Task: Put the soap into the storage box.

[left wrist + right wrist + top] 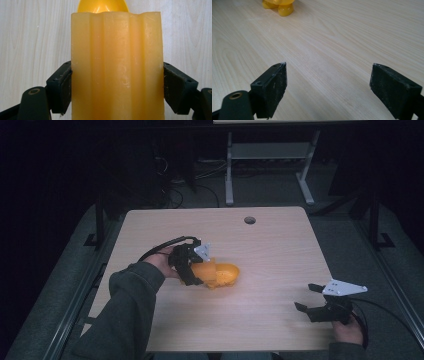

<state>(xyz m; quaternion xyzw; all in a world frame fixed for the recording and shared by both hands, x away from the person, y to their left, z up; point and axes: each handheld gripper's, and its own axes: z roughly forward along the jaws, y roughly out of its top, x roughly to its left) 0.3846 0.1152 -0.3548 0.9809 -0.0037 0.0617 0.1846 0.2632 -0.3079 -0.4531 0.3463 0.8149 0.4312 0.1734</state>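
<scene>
Near edge, right corner: right gripper [310, 297] is resting low over the desk [280, 255], fingers [272, 87] spread wide with nothing between them, bare wood showing in the gap.

Mid desk, left of centre: left gripper [200, 270] is pinching a pale orange ribbed block [117, 67], one finger pressing each flat side. In the high view the block [209, 270] is lying against a yellow scoop-shaped piece [227, 274]; whether the two are joined I cannot tell. In the right gripper view that yellow piece [279, 6] is sitting well apart, toward the far side.

Far edge: a round cable hole [249, 220] is sitting near the middle.

Handling note, as judgement: the grip is looking square and centred; keeping the pinch steady and the block level while moving should be stopping it from twisting, and the idle right gripper should be staying clear of the path
</scene>
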